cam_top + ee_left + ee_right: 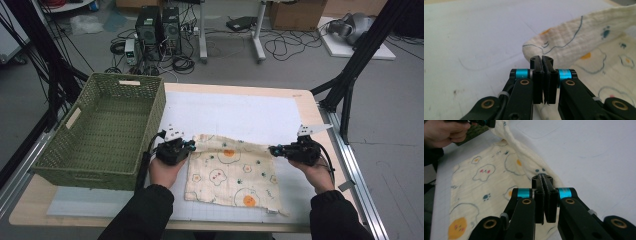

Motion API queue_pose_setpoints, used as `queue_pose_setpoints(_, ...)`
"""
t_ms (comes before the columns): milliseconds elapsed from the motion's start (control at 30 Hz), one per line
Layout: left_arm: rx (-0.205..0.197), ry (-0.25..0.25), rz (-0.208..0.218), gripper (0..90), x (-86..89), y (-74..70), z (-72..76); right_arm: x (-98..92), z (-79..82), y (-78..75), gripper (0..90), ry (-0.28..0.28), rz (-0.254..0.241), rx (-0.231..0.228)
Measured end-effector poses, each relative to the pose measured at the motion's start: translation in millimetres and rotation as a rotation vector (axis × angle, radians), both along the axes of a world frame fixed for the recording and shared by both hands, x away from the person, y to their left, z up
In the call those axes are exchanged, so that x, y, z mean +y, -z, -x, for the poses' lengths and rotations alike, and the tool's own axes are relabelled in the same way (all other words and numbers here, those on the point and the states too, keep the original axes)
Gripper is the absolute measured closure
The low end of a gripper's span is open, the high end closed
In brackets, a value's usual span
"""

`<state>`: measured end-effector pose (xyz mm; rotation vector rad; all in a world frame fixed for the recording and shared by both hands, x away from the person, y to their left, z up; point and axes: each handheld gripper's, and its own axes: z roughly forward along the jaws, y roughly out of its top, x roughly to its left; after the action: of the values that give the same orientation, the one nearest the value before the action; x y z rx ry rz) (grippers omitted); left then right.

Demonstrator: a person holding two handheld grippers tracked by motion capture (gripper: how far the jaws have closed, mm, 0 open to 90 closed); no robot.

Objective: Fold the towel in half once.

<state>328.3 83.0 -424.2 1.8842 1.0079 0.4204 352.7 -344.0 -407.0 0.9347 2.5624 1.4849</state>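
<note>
Here, a cream muslin cloth [231, 172] printed with fried eggs, paw marks and little ghost shapes lies on the white mat [240, 112] that covers the wooden bench [303, 97]. Its near part rests flat on the mat, while its far edge is lifted and folded back toward the person, stretched as a raised band between the 2 claws.

The left claw [190, 145] is clenched on the far left corner of the cloth; in the left gripper view its 2 black jaws stand pressed together with the fabric edge pinched between them [543, 62], and the folded band rises away to the upper right. The right claw [273, 149] is clenched on the far right corner; in the right gripper view the jaws meet on the hem [542, 180], and the taut band runs off to the upper left toward the left hand [444, 132].

A green woven basket [75, 162] stands on the left end of the bench, just beside the left claw and apart from the cloth. Both dark sleeves come in from the bottom of the high view, 1 on each side of the cloth. Beyond the bench, on the grey floor, stand 2 computer towers [159, 25] among loose cables.
</note>
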Motion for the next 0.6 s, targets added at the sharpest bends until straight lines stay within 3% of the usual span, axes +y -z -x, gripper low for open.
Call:
queue_pose_setpoints(67,-0.006,0.01,-0.018,87.1,1.1,3.4,9.4,-1.3,9.7,2.3,89.0,-0.011,0.009,0.004)
queue_pose_setpoints(133,0.003,0.019,-0.002,87.1,3.4,6.2,18.3,-2.7,19.5,5.3,89.0,-0.022,0.01,0.001)
queue_pose_setpoints(267,0.016,0.05,-0.012,85.1,7.5,6.9,31.2,-1.2,37.4,13.3,88.5,-0.051,0.028,0.016)
queue_pose_setpoints(367,0.034,0.071,0.007,72.6,12.3,1.0,36.0,-1.0,46.0,17.7,78.1,-0.068,0.039,0.03)
queue_pose_setpoints(433,0.049,0.083,0.02,63.9,15.7,-5.0,38.7,-3.9,48.5,16.3,75.7,-0.079,0.004,0.032)
queue_pose_setpoints(533,0.03,0.083,0.02,61.5,19.7,-12.5,39.8,-5.2,50.4,10.3,71.9,-0.068,-0.006,0.016)
queue_pose_setpoints(600,0.035,0.077,0.026,61.2,20.9,-13.5,38.7,-2.5,50.0,7.3,68.2,-0.055,0.023,-0.009)
